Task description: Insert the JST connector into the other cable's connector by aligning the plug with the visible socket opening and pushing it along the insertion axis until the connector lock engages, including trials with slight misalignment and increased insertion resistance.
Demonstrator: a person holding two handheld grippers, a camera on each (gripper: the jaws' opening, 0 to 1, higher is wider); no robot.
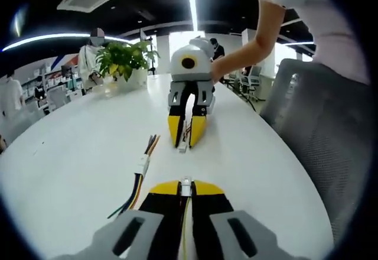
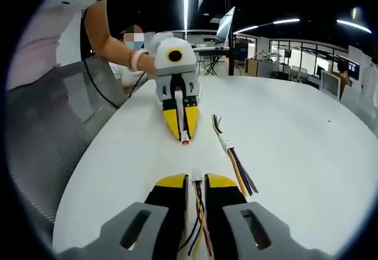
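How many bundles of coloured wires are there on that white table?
3: one held in the left gripper, one held in the right gripper, one cable lying loose on the table between them.

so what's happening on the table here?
A person holds two grippers facing each other over a white table. The left gripper is shut on a white connector, the right gripper on the mating connector with coloured wires. The two are apart, not yet mated. A spare already-joined cable lies beside them.

Bare table [image 1: 77,148] between grippers; mated cable pair [image 1: 142,166] lies alongside.
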